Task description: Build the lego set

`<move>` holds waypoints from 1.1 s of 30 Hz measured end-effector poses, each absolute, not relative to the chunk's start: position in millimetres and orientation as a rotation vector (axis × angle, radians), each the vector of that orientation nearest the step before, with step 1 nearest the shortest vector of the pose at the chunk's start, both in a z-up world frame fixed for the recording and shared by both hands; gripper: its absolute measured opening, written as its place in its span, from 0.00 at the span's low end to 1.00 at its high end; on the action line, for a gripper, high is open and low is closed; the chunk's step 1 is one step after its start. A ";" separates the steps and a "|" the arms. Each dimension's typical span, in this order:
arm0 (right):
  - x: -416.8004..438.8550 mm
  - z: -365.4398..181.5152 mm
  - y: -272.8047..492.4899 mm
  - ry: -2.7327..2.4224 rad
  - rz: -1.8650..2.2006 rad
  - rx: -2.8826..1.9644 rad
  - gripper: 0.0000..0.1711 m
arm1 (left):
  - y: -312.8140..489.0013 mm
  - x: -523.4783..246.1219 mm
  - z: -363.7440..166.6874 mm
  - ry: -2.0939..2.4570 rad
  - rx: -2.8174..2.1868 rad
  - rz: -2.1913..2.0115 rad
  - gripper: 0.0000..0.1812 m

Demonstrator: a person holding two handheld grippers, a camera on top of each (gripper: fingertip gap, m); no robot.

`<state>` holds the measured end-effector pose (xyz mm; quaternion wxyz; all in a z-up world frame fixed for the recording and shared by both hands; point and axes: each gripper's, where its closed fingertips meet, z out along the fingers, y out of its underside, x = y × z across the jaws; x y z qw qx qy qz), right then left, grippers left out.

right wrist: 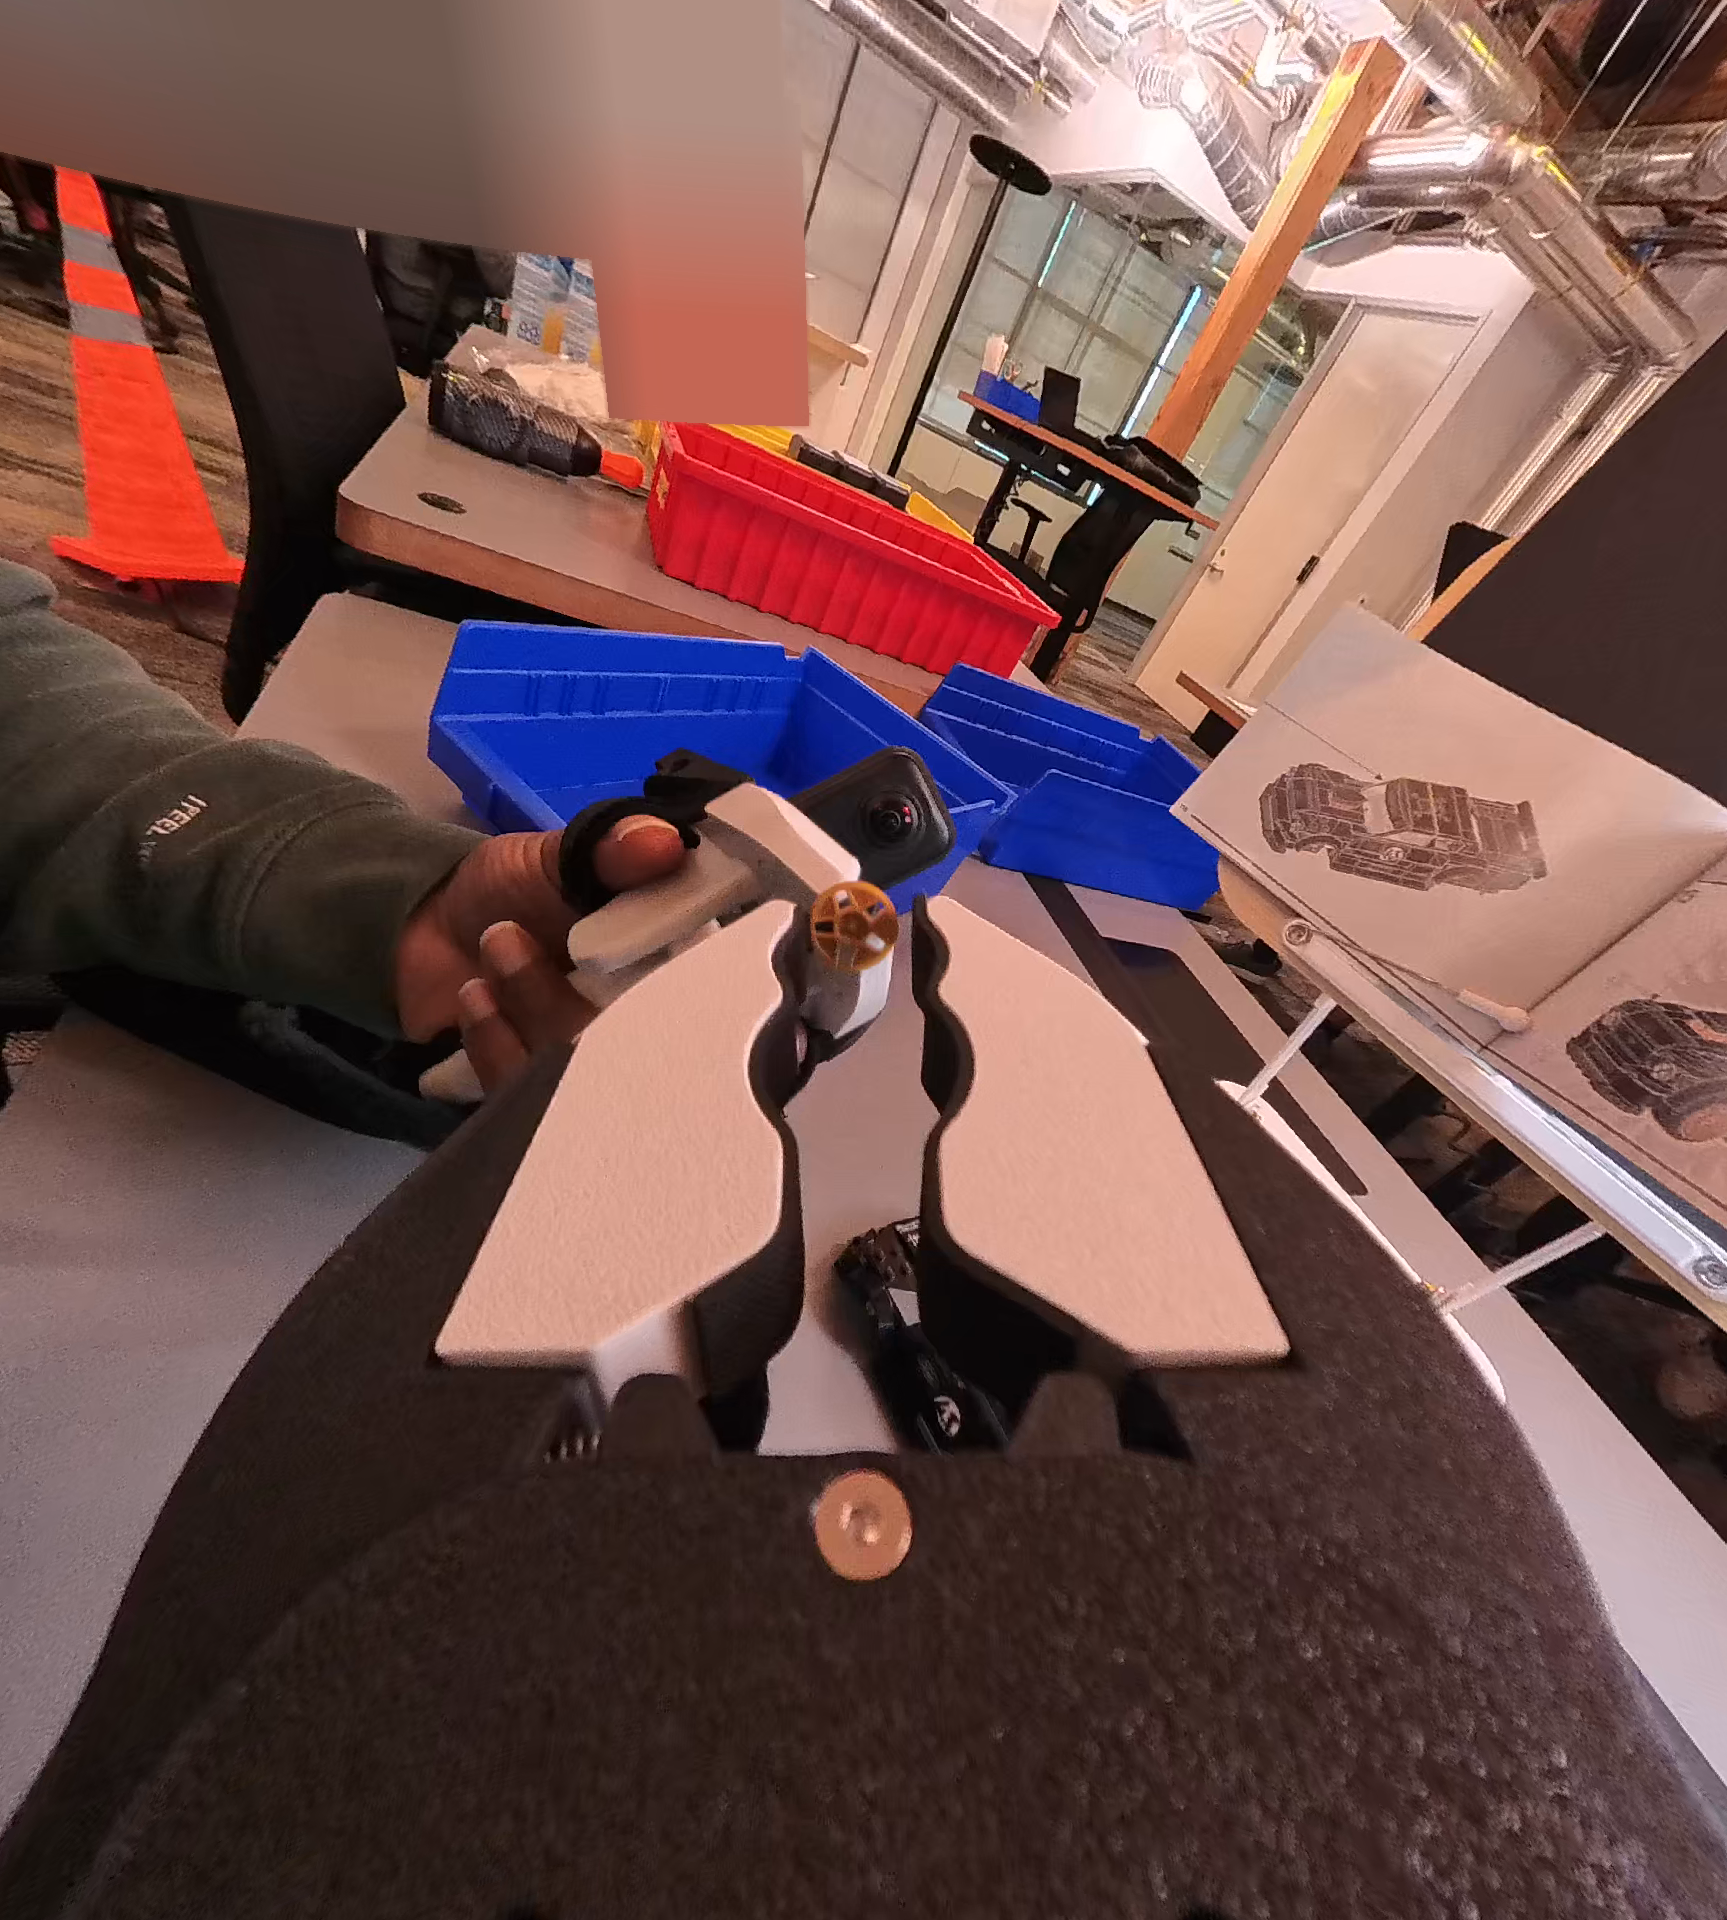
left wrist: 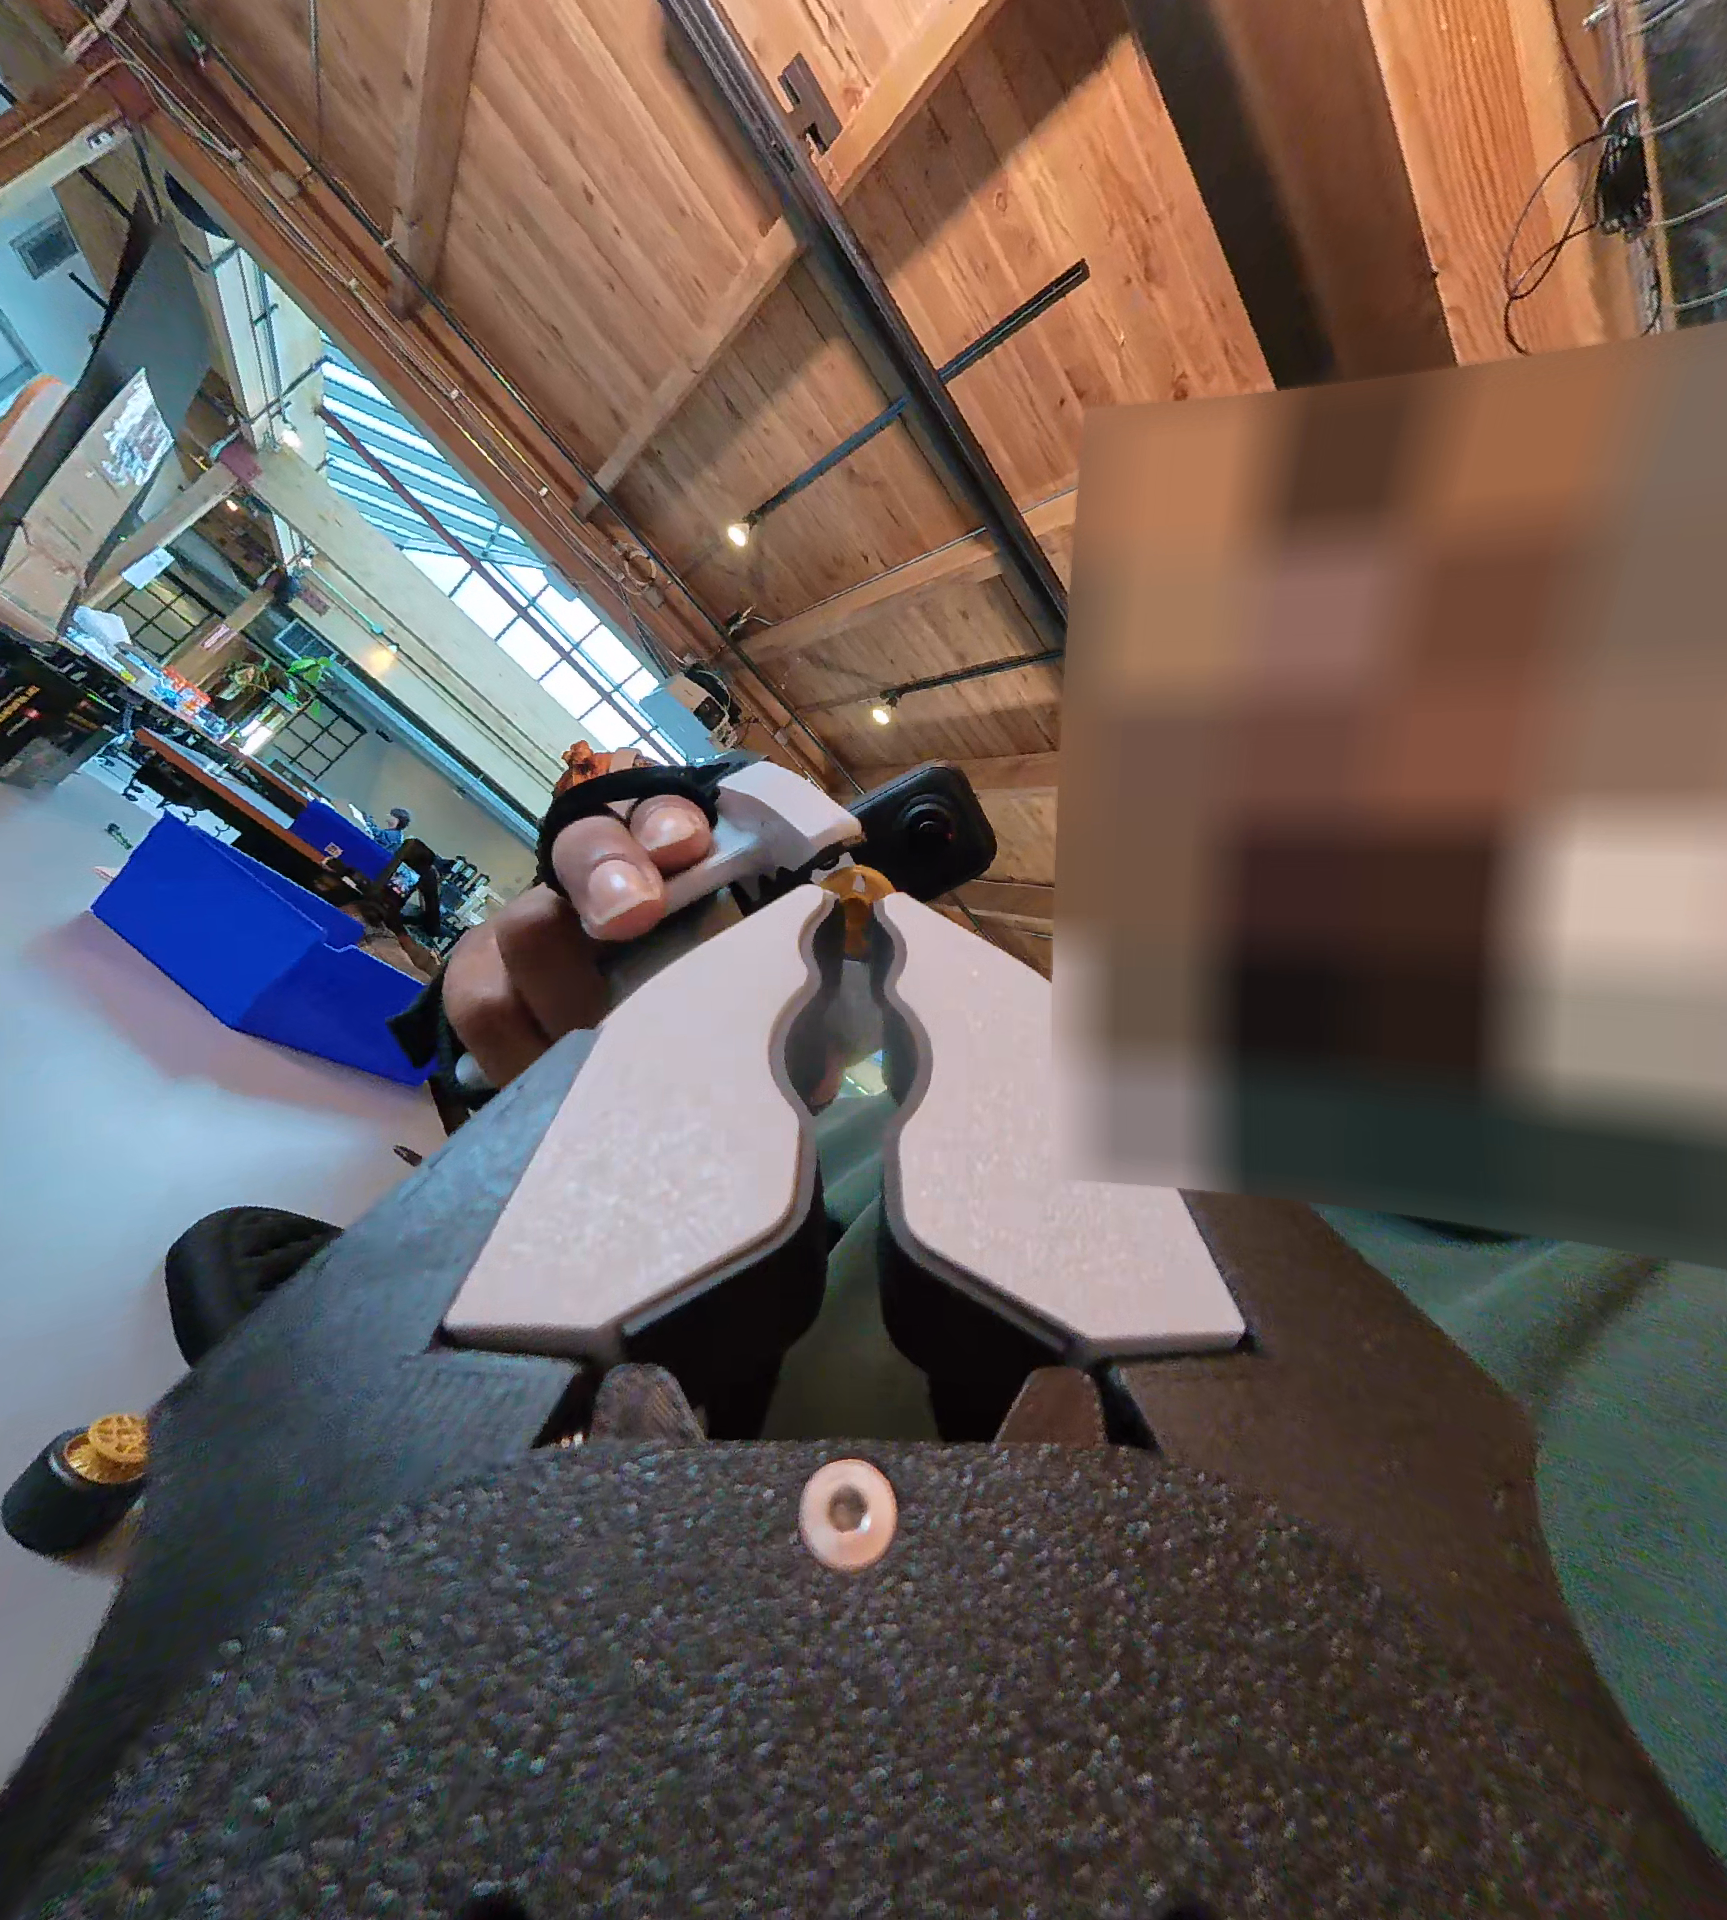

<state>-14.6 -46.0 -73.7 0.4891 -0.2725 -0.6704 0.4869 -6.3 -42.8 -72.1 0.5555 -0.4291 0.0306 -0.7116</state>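
Down at the far left of the left wrist view, three tyres with gold rims already pushed in (left wrist: 95, 1455) sit on the desk (left wrist: 59, 1039), with a bare black tyre (left wrist: 235, 1278) just beside the gripper body. So I'd say we're in the wheel step: rims going into tyres.

Moving right, the left gripper (left wrist: 854, 920) is held up off the desk and clenched on one loose gold rim (left wrist: 854, 896), pinched right at its fingertips. The right wrist view shows the same thing from the other side.

Further right, the right gripper (right wrist: 856, 914) points straight at that rim, released, with a clear gap between its fingers. The rim looks like it sits at or just past its tips, but I can't tell if anything is touching. A dark lego piece (right wrist: 890, 1268) lies on the desk under it, and the open instruction booklet (right wrist: 1461, 831) is propped at the far right.

My guess for the next move is a handover or regrip. The right one needs to line up squarely on the rim's edge and close before the left lets go, since it's a tiny, slippery part.
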 end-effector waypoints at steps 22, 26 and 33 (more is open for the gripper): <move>61.0 -215.4 71.0 -2.233 0.780 -1.241 0.09 | -13.0 -17.5 -150.4 0.248 -1.619 -0.811 0.11; 66.9 -247.9 75.4 -2.250 0.709 -1.289 0.09 | -8.7 -18.4 -165.5 0.264 -1.685 -0.738 0.12; 52.4 -257.4 82.0 -2.261 0.691 -1.314 0.09 | -7.1 -11.9 -176.7 0.267 -1.725 -0.772 0.12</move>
